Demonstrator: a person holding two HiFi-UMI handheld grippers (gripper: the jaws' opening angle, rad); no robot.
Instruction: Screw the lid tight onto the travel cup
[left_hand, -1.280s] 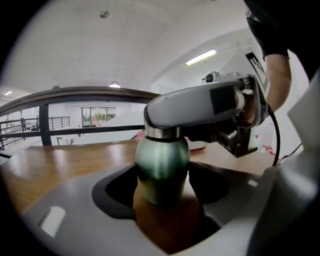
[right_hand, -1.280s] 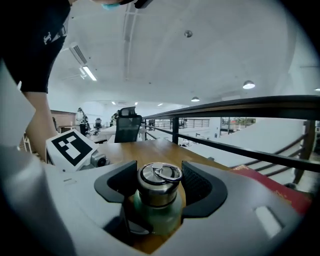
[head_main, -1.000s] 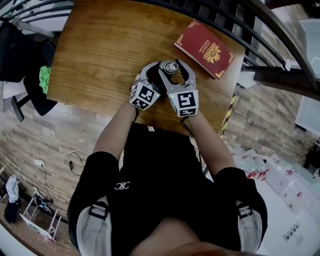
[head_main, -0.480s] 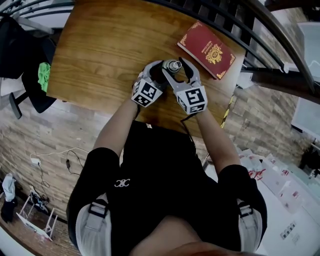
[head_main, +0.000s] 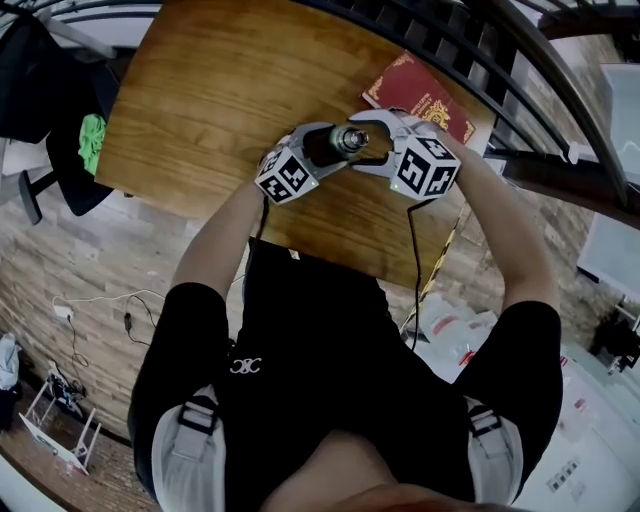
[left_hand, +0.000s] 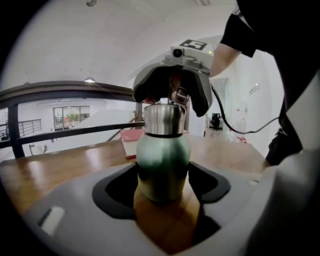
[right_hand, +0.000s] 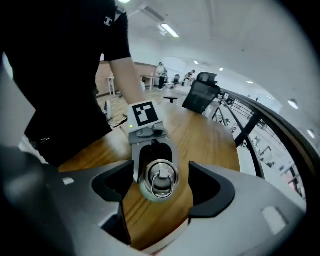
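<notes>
A green travel cup (left_hand: 162, 155) stands upright on the wooden table (head_main: 200, 100), with a steel lid (left_hand: 164, 120) on top. The lid's ring handle (right_hand: 161, 181) faces up. My left gripper (left_hand: 162, 175) is shut on the cup's green body, both pads against it. Over the cup, my right gripper (right_hand: 156, 187) looks straight down on the lid. Its jaws are opening; the lid sits between them with a gap on each side. In the head view the left gripper (head_main: 318, 148) comes from the left and the right gripper (head_main: 372, 140) from the right of the cup (head_main: 347, 138).
A red booklet (head_main: 420, 95) with a gold crest lies on the table just beyond the right gripper. A dark railing (head_main: 520, 70) curves past the table's far and right edges. Bare wood lies left of the cup.
My right gripper has swung round the cup from the near side to its right side, and its jaws have widened off the lid. The left gripper has kept its hold.
</notes>
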